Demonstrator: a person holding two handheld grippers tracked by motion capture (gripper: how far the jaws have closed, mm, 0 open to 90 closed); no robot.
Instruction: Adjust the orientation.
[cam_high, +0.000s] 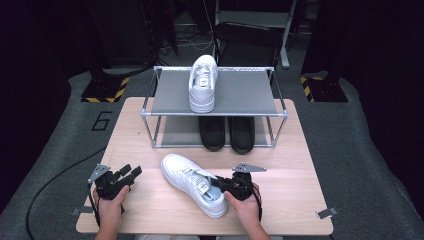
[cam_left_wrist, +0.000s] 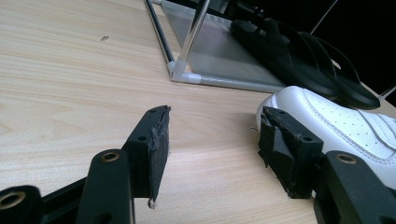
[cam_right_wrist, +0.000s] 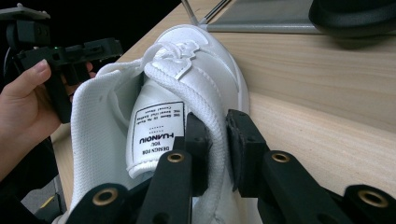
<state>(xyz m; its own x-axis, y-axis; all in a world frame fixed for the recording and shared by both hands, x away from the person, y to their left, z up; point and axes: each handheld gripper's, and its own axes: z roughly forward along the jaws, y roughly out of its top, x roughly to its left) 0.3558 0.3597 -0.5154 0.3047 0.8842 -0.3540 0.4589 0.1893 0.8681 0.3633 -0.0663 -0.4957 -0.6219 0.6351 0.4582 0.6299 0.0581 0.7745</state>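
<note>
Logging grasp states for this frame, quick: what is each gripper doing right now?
Left gripper: open, holding nothing, fingers apart above the table.
Right gripper: shut on the collar of the white sneaker lying on the table.

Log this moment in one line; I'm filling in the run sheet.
right claw: shut on shoe collar | left claw: open, beside toe | second shoe: on rack top | slippers: lower shelf
</note>
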